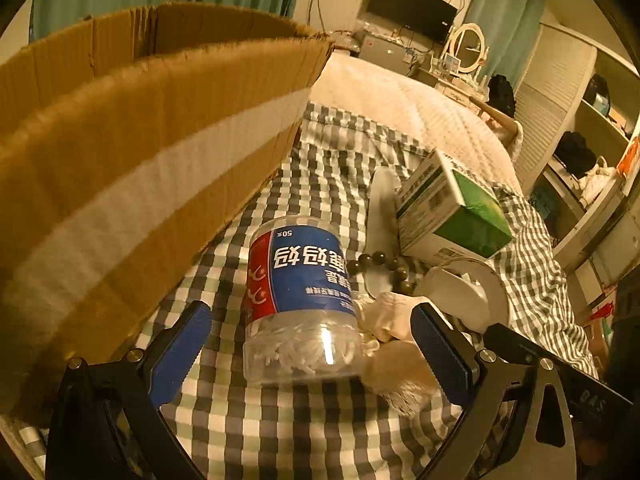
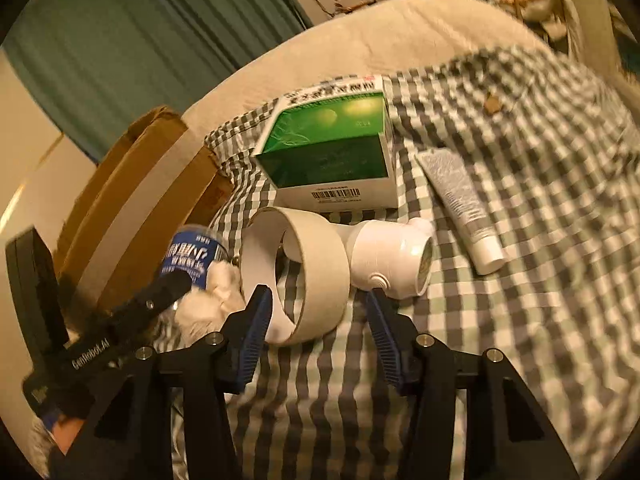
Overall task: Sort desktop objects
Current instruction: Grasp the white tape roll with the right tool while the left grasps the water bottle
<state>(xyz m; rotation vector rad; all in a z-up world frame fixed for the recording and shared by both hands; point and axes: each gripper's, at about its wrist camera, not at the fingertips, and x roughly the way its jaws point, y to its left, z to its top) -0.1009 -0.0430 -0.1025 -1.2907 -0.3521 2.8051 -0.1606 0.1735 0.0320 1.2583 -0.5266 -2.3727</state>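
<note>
Both grippers gape empty: left gripper straddles the clear floss-pick jar; right gripper flanks the white handheld fan; beads half-hidden behind the jar.

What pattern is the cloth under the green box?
A grey, white and pale green check; the cloth shows best in the right wrist view, under the green box.

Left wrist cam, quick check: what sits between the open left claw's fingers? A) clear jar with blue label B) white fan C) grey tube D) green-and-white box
A: the clear jar with the blue label lies on the checked cloth between the fingers of the open left claw, which are spread clear of it on both sides.
</note>
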